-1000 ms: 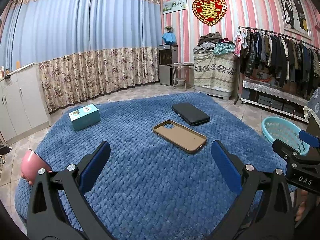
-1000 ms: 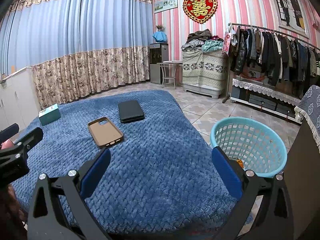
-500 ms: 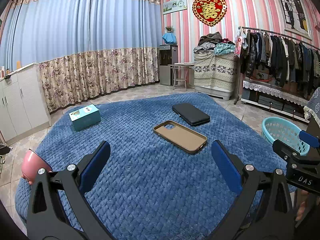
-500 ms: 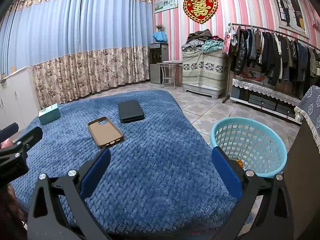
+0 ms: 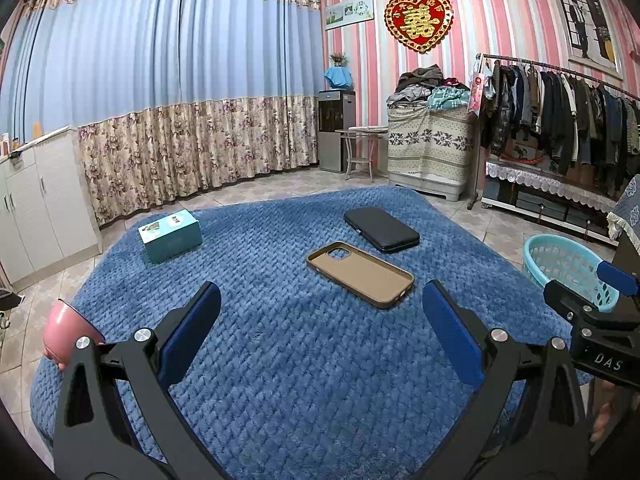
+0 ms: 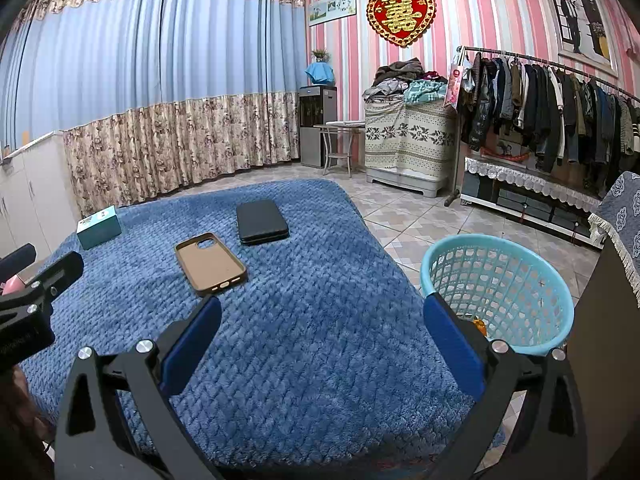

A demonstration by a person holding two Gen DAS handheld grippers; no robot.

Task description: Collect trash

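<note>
A light blue mesh basket [image 6: 500,284] stands on the tiled floor right of the blue blanket [image 6: 300,320]; something small and orange [image 6: 479,325] lies inside it. The basket [image 5: 560,260] also shows at the right of the left wrist view. On the blanket lie a tan phone case [image 5: 360,274], a black wallet-like case [image 5: 382,229] and a teal box [image 5: 170,235]. My left gripper [image 5: 320,328] hangs open over the blanket's near part, empty. My right gripper [image 6: 322,338] is open too, empty, with its right finger in front of the basket.
A pink bowl-like object [image 5: 66,328] sits at the blanket's left edge. White cabinets [image 5: 36,208] stand at the left, floral curtains behind. A clothes rack [image 6: 552,116], a covered pile [image 6: 408,136], a small stool and a water dispenser [image 5: 334,132] line the far right.
</note>
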